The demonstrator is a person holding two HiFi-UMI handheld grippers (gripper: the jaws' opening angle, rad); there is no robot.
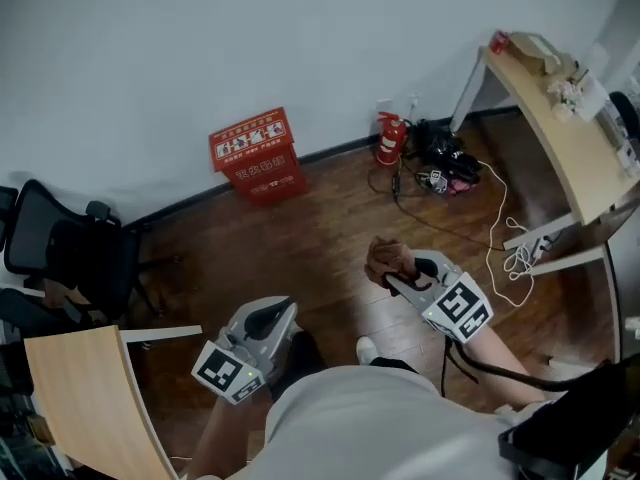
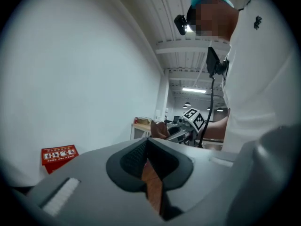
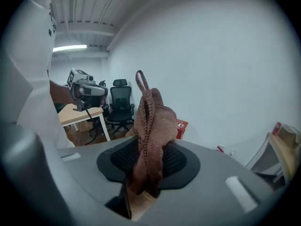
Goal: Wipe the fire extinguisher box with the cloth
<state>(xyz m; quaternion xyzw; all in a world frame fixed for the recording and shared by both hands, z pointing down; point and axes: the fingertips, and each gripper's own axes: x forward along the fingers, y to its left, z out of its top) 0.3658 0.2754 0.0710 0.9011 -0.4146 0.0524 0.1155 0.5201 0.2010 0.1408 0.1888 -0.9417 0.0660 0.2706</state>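
Observation:
The red fire extinguisher box [image 1: 256,155] stands on the wood floor against the white wall, far ahead of both grippers; it shows small in the left gripper view [image 2: 59,155] and behind the cloth [image 3: 182,125] in the right gripper view. My right gripper [image 1: 393,276] is shut on a brown knitted cloth [image 3: 149,126], which bunches up from its jaws [image 1: 388,259]. My left gripper [image 1: 272,315] is shut with nothing held, low at the person's left side.
A small red fire extinguisher [image 1: 388,138] and a tangle of cables [image 1: 445,163] lie by the wall to the right. A wooden desk [image 1: 570,133] stands at right, a black office chair [image 1: 60,253] and a light table [image 1: 90,398] at left.

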